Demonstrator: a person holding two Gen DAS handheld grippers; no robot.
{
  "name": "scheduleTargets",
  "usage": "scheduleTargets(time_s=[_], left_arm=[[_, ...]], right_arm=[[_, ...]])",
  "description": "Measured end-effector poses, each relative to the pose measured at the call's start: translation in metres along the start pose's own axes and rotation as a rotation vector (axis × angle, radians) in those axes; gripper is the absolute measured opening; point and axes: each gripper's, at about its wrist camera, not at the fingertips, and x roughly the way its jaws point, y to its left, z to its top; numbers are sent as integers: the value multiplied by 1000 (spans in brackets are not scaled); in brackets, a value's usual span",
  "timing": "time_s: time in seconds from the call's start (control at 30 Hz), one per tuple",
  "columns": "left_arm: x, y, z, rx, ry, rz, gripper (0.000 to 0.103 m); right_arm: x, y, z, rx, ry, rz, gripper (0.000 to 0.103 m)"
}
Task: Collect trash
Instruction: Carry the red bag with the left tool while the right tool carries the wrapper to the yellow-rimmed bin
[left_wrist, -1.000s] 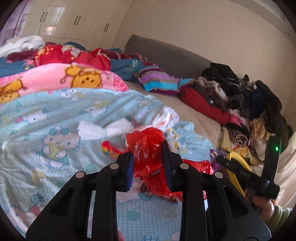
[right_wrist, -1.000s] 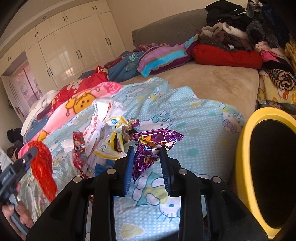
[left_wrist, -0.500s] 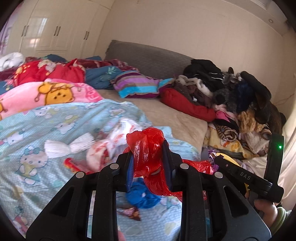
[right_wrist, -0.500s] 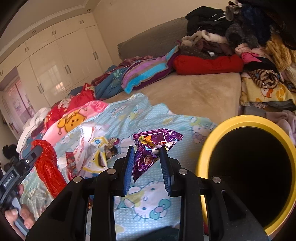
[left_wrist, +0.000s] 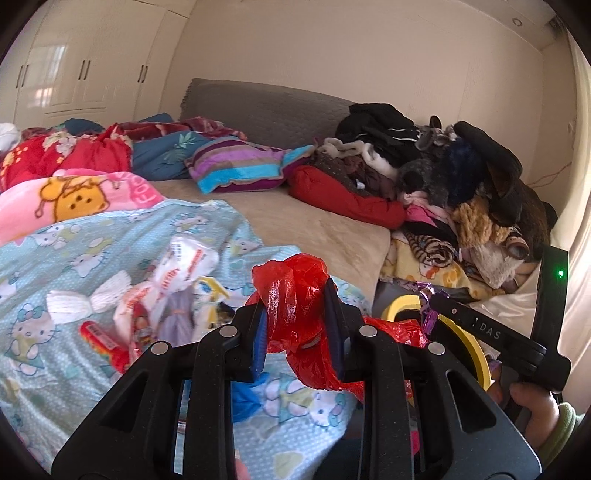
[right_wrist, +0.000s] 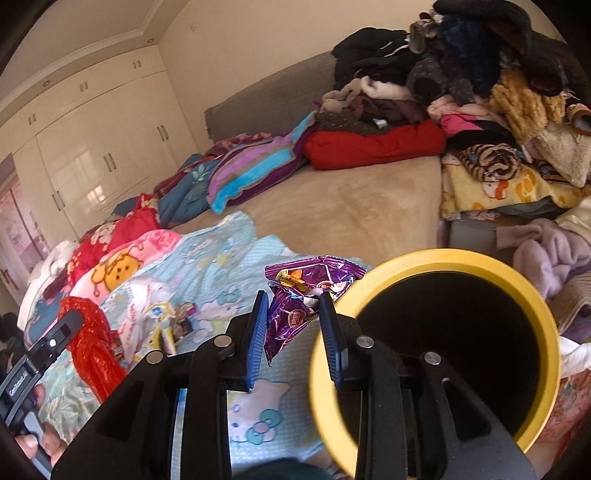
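Observation:
My left gripper (left_wrist: 297, 321) is shut on a crumpled red plastic bag (left_wrist: 295, 295) and holds it above the bed's edge. My right gripper (right_wrist: 291, 321) is shut on a purple snack wrapper (right_wrist: 303, 291) at the left rim of a yellow-rimmed black bin (right_wrist: 436, 347). In the left wrist view the bin (left_wrist: 454, 328) sits low right, partly hidden behind the right gripper (left_wrist: 480, 328). The red bag also shows in the right wrist view (right_wrist: 92, 339). More wrappers (left_wrist: 166, 295) lie on the blue Hello Kitty blanket (left_wrist: 74, 251).
A tall pile of clothes (left_wrist: 443, 177) fills the bed's right side. A striped pillow (left_wrist: 236, 166), red bedding (left_wrist: 62, 155) and a pink blanket (left_wrist: 74, 195) lie at the back left. White wardrobes (right_wrist: 92, 162) stand behind. Lilac cloth (right_wrist: 546, 254) lies beside the bin.
Both grippers have swung right with their loads. The yellow bin has come much closer and fuller into the right wrist view; the purple wrapper now sits at its rim.

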Motion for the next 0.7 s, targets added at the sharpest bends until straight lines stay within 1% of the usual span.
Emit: scheduleTargets(time_s=[0.23, 0.5, 0.7], left_arm=[[9, -25, -1, 49, 11, -30, 20], [22, -54, -8, 99, 36, -63, 20], [30, -76, -13, 139, 46, -92, 20]], right_arm=[[-1, -33, 6, 49, 26, -24, 27], [-7, -56, 9, 71, 23, -63, 27], [-11, -75, 12, 95, 27, -76, 27]])
